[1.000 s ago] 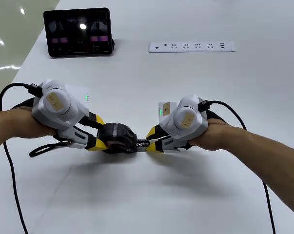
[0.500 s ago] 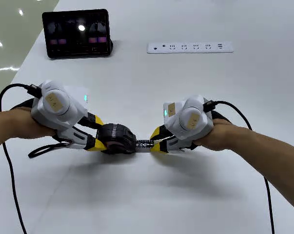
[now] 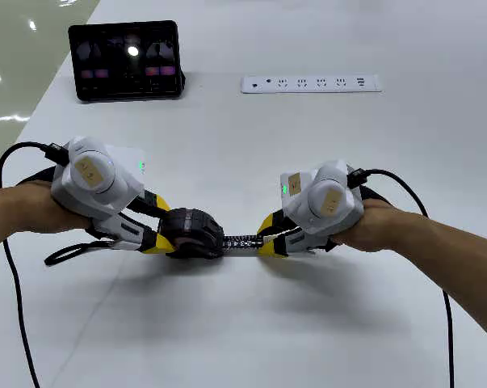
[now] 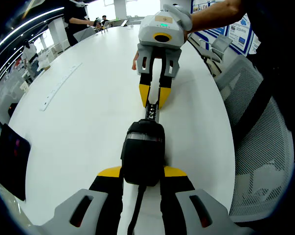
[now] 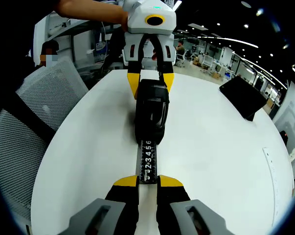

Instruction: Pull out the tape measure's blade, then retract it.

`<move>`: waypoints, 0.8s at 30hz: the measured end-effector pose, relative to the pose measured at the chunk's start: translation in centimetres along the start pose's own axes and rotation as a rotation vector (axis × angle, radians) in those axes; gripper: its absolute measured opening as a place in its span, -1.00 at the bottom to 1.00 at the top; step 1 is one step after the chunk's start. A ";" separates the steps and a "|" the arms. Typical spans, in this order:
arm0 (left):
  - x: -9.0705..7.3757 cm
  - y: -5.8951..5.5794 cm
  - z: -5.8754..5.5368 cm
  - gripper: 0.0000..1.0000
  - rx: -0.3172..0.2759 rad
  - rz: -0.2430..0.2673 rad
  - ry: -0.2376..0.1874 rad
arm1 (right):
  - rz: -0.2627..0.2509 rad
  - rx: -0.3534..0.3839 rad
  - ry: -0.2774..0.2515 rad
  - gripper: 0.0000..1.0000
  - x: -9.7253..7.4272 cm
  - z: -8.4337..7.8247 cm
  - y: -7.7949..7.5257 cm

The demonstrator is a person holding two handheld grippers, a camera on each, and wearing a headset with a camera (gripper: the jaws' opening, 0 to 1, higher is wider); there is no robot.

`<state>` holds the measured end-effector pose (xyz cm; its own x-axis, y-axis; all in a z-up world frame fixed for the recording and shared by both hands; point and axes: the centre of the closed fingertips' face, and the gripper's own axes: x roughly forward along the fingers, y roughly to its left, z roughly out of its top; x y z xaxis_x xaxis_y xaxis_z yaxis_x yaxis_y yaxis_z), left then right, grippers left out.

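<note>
Gripping tape measure [image 3: 193, 232] case and blade [image 3: 241, 241] between two grippers on a white table [image 3: 243, 339]

The table takes up most of the head view. At its far edge a dark tablet [image 3: 126, 59] is propped up on the left. A white power strip [image 3: 311, 83] lies flat to the right of it, well apart from the work. A mesh-backed chair [image 4: 257, 122] is seen past the table edge in the left gripper view.

The left gripper [image 3: 161, 222] is held low over the table at near left. Its yellow-tipped jaws are clamped on both sides of the black tape measure case, which rests on the table near its front edge, between the two grippers. The right gripper [image 3: 266, 236] is held opposite it, jaws pointing back at the case. These jaws are pinched tight on the blade.

A short run of blade is drawn out, bridging the gap from the case mouth to the right gripper. It lies flat and straight, just above or on the table. Numbers 2 to 6 can be read on it in the right gripper view. The blade's end hook is hidden between the right jaws, so the grip appears to be at or near the tip.

A black cable [image 3: 17, 275] trails from the left gripper across the table toward the near edge.
</note>
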<state>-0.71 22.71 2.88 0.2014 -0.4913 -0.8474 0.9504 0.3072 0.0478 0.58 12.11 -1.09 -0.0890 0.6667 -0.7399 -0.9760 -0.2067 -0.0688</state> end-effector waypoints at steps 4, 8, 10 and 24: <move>0.0 0.0 0.0 -0.55 0.002 0.000 0.003 | 0.000 0.006 0.002 -0.81 -0.3 -0.3 0.1; 0.0 0.0 0.0 -0.55 -0.001 -0.001 0.004 | -0.003 0.014 0.005 -0.81 -0.7 -0.7 0.1; 0.0 0.0 0.0 -0.55 -0.002 -0.003 0.005 | -0.004 0.018 0.005 -0.81 -0.8 -0.9 0.1; 0.1 0.0 0.0 -0.55 -0.010 -0.005 0.007 | -0.006 0.039 0.001 -0.81 -1.6 -1.7 0.2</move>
<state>-0.72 22.63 2.82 0.1946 -0.4873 -0.8513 0.9491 0.3126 0.0380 0.89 9.78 -1.02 -0.0831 0.6675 -0.7400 -0.9834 -0.1749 -0.0474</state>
